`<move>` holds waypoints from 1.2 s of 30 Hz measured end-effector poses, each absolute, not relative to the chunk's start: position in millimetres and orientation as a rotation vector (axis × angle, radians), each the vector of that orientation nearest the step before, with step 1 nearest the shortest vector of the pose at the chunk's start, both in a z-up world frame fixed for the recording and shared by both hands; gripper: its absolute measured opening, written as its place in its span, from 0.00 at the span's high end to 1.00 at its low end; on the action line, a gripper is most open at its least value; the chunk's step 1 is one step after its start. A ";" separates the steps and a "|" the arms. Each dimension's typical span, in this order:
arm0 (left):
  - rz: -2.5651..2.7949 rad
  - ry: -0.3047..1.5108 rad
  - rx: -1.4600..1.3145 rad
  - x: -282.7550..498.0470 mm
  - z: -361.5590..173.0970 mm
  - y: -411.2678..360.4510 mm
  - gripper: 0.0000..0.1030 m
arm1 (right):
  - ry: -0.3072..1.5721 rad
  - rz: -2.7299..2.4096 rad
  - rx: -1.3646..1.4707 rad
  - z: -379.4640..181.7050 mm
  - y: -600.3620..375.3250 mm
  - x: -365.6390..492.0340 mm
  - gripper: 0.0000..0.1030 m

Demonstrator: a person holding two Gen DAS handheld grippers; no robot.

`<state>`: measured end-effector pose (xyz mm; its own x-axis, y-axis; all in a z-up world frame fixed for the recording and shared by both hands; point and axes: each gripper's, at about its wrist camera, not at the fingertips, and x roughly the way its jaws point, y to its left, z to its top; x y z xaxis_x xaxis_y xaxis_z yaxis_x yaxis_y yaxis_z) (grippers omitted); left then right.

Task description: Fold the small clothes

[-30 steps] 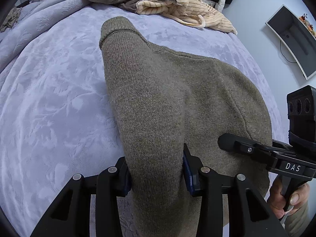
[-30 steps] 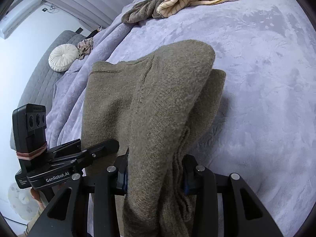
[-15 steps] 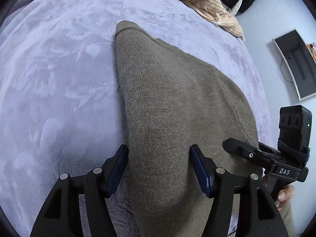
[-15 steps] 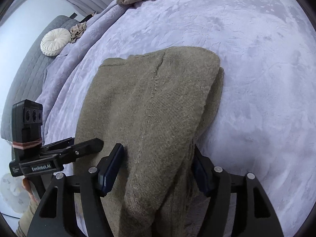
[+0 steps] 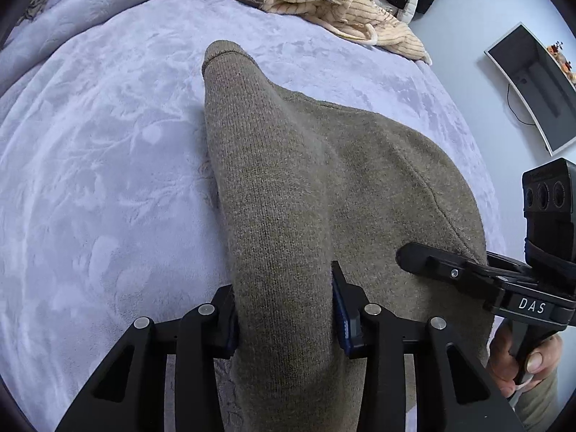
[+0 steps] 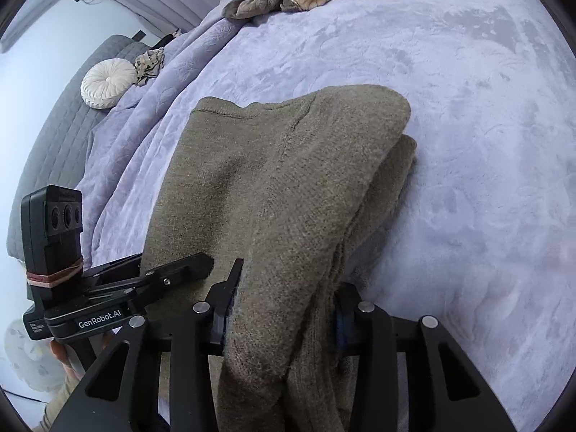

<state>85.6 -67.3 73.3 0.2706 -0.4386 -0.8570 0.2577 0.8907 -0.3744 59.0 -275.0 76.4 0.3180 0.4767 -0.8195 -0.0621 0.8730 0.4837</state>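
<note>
- An olive-brown knitted sweater [image 5: 360, 187] lies across the middle of the lavender bedspread [image 5: 100, 151], partly folded, with one bunched ridge raised off the bedspread at each near corner.
- The left gripper [image 5: 284, 309] has its jaws closing, and its blue pads press into the sweater's raised fold on both sides.
- The right gripper [image 6: 284, 309] is closing as well, and a thick, doubled-over fold of the sweater is squeezed between its jaws.
- Seen from the left wrist, the right gripper [image 5: 468, 273] sits at the sweater's right edge, a hand [image 5: 522, 360] wrapped round its handle.
- Seen from the right wrist, the left gripper [image 6: 172, 270] rests on the sweater's left part.
- Beyond the sweater, at the far edge of the bedspread, a heap of clothes [image 5: 306, 0] in cream stripes and grey-brown lies well apart from it.
- A round white cushion [image 6: 108, 82] sits off the sweater's far left side.
</note>
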 end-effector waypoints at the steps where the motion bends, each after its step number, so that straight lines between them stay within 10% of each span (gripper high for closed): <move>1: -0.473 1.203 -0.170 83.4 77.8 -65.4 0.59 | 1.191 0.365 0.393 83.5 -272.7 56.2 0.58; 36: -0.399 1.095 -0.099 -46.7 120.7 -12.4 0.59 | 1.113 0.401 0.271 143.1 -197.7 -55.7 0.58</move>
